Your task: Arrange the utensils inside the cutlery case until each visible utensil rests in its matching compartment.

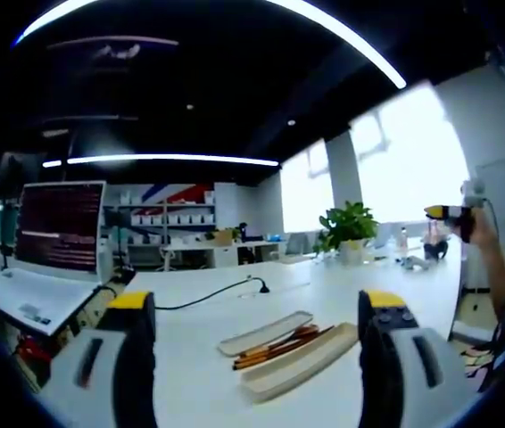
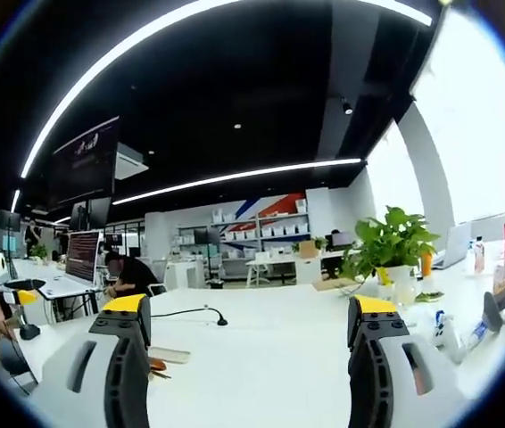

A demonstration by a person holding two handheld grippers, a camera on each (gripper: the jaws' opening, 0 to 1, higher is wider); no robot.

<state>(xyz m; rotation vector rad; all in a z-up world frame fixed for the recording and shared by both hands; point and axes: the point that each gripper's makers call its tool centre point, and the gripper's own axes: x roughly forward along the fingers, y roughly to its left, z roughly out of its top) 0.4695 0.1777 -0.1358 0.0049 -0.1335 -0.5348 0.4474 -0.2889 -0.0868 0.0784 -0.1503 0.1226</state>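
The case [image 1: 299, 361] lay open on the white surface [image 1: 208, 308] in the left gripper view, between and beyond that view's jaws. Its lid [image 1: 264, 333] rested just beside it on the far side, both long pale trays running at the same slant. Between tray and lid lay a bundle of brownish utensils [image 1: 275, 348], touching both; their kinds were too small to tell apart. The left gripper [image 1: 257, 343] hung above the near edge of the surface with its jaws spread wide and nothing between them. The right gripper [image 1: 453, 214] showed at the far right of that view, raised high off the surface at the end of a person's forearm.

In the right gripper view the right gripper [image 2: 248, 357] was also spread wide and empty, its yellow-tipped jaws framing bare surface. A sliver of the lid [image 2: 170, 355] and an end of the utensils [image 2: 157, 365] peeked out beside the left jaw, low in the view.

A black cable [image 1: 212, 294] snaked across the surface behind the case. A potted plant [image 1: 349, 227] stood farther back, and a monitor [image 1: 61, 223] stood on the left. A seated person [image 2: 130, 275] worked at a distant desk.
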